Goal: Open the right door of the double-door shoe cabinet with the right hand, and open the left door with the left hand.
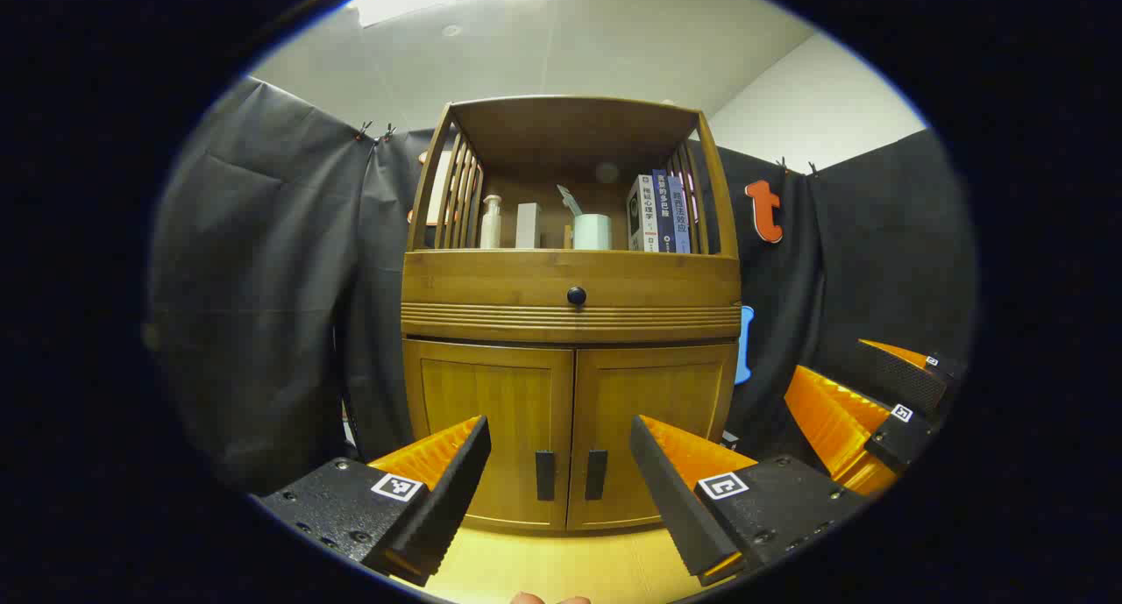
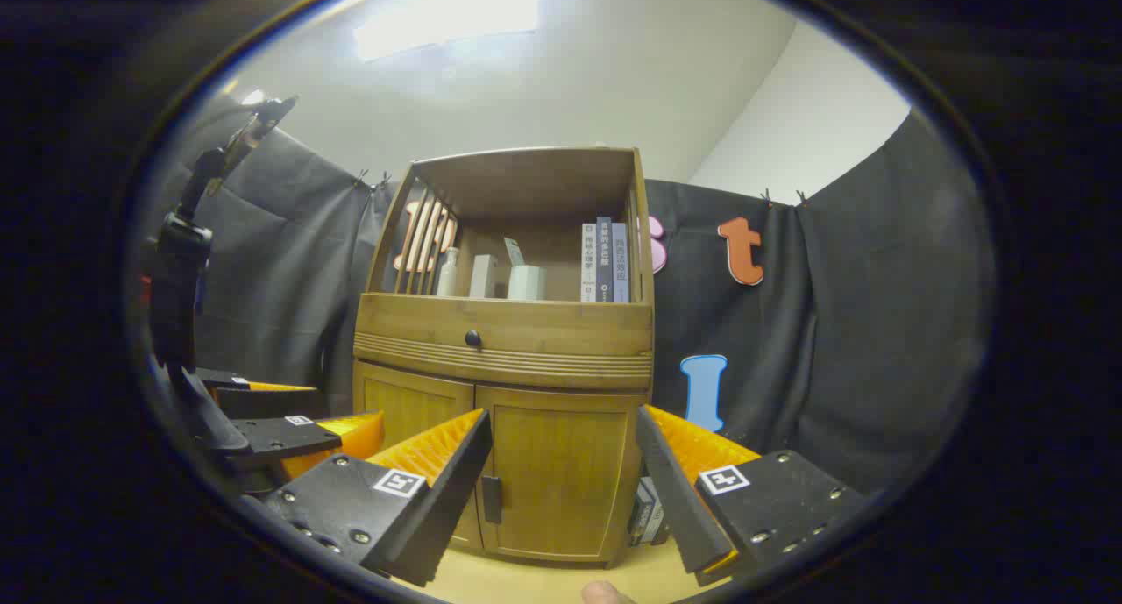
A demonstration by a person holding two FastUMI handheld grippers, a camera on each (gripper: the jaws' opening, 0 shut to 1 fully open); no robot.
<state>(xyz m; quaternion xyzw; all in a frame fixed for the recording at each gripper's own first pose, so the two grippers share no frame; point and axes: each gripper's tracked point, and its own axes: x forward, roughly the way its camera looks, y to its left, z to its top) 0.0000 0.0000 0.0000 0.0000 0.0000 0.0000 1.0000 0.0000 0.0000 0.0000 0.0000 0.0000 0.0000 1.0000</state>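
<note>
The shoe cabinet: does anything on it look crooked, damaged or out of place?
Nothing stands out. Both doors of the shoe cabinet sit shut and flush, their handles side by side, and the books on the shelf stand upright.

Your left gripper [image 1: 559, 451] has two wedge-shaped fingers [image 1: 443, 477] with ribbed inner faces. Each sits on a flat, grainy block studded with small round screws [image 1: 359, 536], and each block carries a square white marker tag [image 1: 396, 486] printed with a black pattern. Your right gripper [image 2: 561, 464] is built the same way: ribbed wedges, screwed blocks, one tag [image 2: 724, 479] per side. At the bottom edge of each view a fingertip [image 2: 600, 593] of yours peeks in.
</note>
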